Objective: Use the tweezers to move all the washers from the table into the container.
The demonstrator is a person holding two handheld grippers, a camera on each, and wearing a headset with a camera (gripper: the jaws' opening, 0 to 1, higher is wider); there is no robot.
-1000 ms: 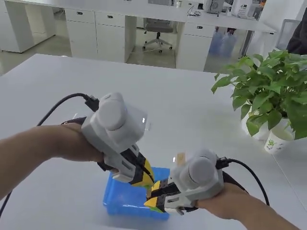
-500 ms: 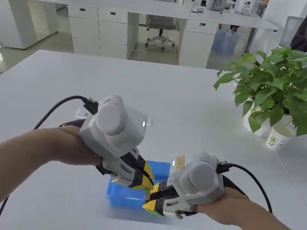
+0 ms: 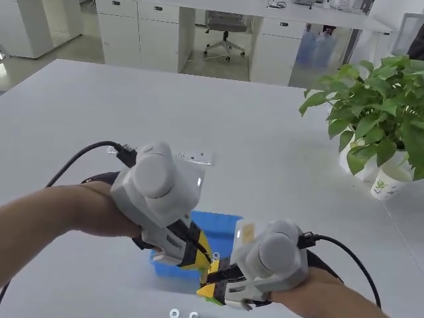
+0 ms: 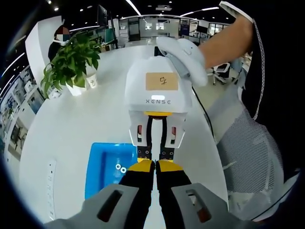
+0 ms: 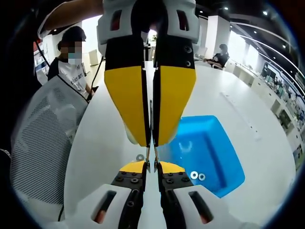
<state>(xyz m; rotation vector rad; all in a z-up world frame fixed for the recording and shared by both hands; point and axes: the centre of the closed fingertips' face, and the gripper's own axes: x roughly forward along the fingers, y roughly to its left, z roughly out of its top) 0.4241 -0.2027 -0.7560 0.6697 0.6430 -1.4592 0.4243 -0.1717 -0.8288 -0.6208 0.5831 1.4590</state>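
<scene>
The white desk (image 3: 278,146) runs wide. Low in the frame, the left gripper (image 3: 201,254) and right gripper (image 3: 209,287) meet, jaws clenched on thin metal tweezers (image 5: 150,143). Small metal washers (image 4: 120,168) lie in the blue plastic container (image 3: 215,222); more loose washers (image 3: 183,314) sit at the bottom edge. A leafy potted plant (image 3: 371,112) stands at the right, white cabinets (image 3: 156,33) along the top.

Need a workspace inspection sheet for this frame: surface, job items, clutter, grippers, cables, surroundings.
Surface: white tabletop, no spills seen.
Job's things: blue rectangular plastic container holds two small metal ring washers; two loose washers lie on the table near it; thin metal tweezers run between the jaws.
Clutter: pale flat strip; leafy green plant in a white pot.
Grippers: left gripper and right gripper meet tip to tip; both look shut on the tweezers.
Cables: black cable from the left gripper, another from the right.
Surroundings: white cabinets, office chair.
</scene>
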